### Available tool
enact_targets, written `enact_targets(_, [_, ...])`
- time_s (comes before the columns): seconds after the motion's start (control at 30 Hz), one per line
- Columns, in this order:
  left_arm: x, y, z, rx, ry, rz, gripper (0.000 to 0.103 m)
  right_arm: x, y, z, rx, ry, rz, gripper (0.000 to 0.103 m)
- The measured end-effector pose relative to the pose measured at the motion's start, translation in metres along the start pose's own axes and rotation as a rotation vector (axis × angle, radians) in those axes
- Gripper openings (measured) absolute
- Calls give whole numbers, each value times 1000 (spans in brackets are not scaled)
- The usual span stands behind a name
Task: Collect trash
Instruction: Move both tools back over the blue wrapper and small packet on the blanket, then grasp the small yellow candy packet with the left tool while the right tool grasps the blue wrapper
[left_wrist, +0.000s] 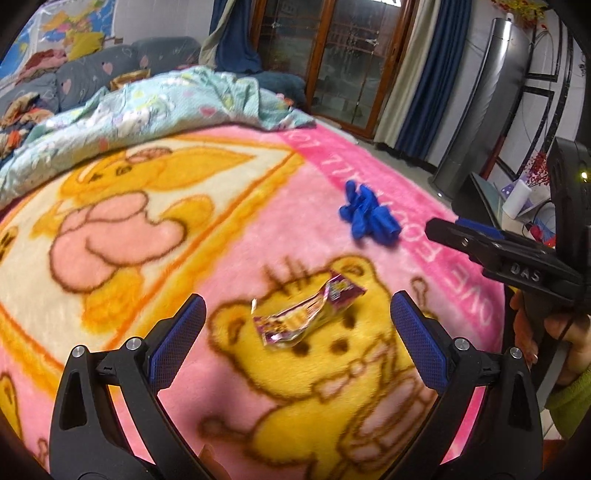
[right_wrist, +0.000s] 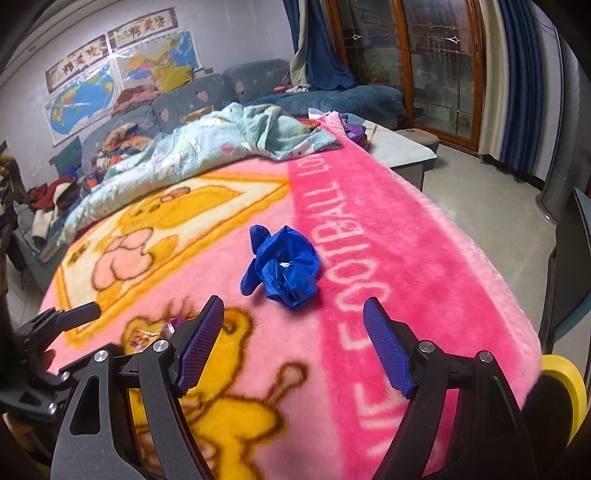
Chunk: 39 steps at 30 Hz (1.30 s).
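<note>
- Pink plush blanket (left_wrist: 236, 258), printed with yellow bears and white lettering along a darker pink band, was found covering the work surface in both views.
- A crumpled snack wrapper (left_wrist: 308, 312), purple and yellow with a shiny edge, was noted lying flat on the blanket, on a printed bear's head.
- The left gripper (left_wrist: 297, 325) was observed above the blanket with its blue-padded fingers spread wide apart; the wrapper lay between and just beyond the fingertips, and no contact with either pad was seen.
- A crumpled blue glove (right_wrist: 282, 267) was recorded resting on the blanket at the border of the light pink field and the lettered band, well apart from the wrapper.
- The right gripper (right_wrist: 293, 323) was seen with its fingers held apart and nothing between them; the glove lay just ahead of the fingertips, untouched.
- In the left wrist view the right gripper was seen entering from the right edge, held by a hand (left_wrist: 569, 332) with a green sleeve.
- In the right wrist view only a small part of the wrapper was visible behind the left-side finger.
- A light blue patterned quilt (right_wrist: 207, 147) was noted bunched at the far end of the blanket.
- A grey sofa (right_wrist: 207, 99) with piled clothing was recorded behind it, under wall maps (right_wrist: 85, 96).
</note>
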<state>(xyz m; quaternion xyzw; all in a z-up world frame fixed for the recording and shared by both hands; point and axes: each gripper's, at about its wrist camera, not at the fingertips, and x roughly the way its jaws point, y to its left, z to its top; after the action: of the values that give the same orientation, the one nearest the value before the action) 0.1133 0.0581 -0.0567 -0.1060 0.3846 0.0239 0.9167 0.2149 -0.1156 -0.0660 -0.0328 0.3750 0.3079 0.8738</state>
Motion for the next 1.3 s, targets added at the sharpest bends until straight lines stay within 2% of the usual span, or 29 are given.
enact_targets(0.27, [23, 11, -10, -18, 92, -53, 92, 43, 7, 8, -28, 44, -31, 73])
enact_targets(0.37, [28, 10, -13, -6, 112, -61, 87, 59, 7, 9, -31, 67, -35, 61])
enact_targets(0.43, [29, 8, -15, -1, 118, -58, 83, 66, 4, 8, -18, 85, -32, 50])
enact_targets(0.47, [29, 8, -15, 3, 117, -57, 82, 70, 1, 7, -3, 99, -23, 36])
enact_targets(0.6, [30, 8, -15, 6, 117, -54, 72, 67, -5, 2, 22, 92, -17, 21])
enact_targets(0.67, [30, 8, -15, 8, 117, -51, 69, 64, -6, 1, 39, 92, -3, 19])
enact_targets(0.73, [30, 6, -15, 17, 117, -47, 58, 58, -8, -2, 48, 92, 2, 19])
enact_targets(0.87, [31, -1, -16, 49, 119, -35, 47, 48, -11, -7, 53, 94, 8, 19])
enact_targets(0.93, [31, -4, -17, 66, 120, -34, 34, 41, -12, -11, 55, 96, 10, 19])
enact_targets(1.03, [31, -7, -19, 81, 123, -36, 27, 32, -15, -16, 51, 97, 9, 19])
enact_targets(1.3, [25, -16, -17, 77, 113, -91, 18, -1, -23, -24, 61, 68, 12, 18])
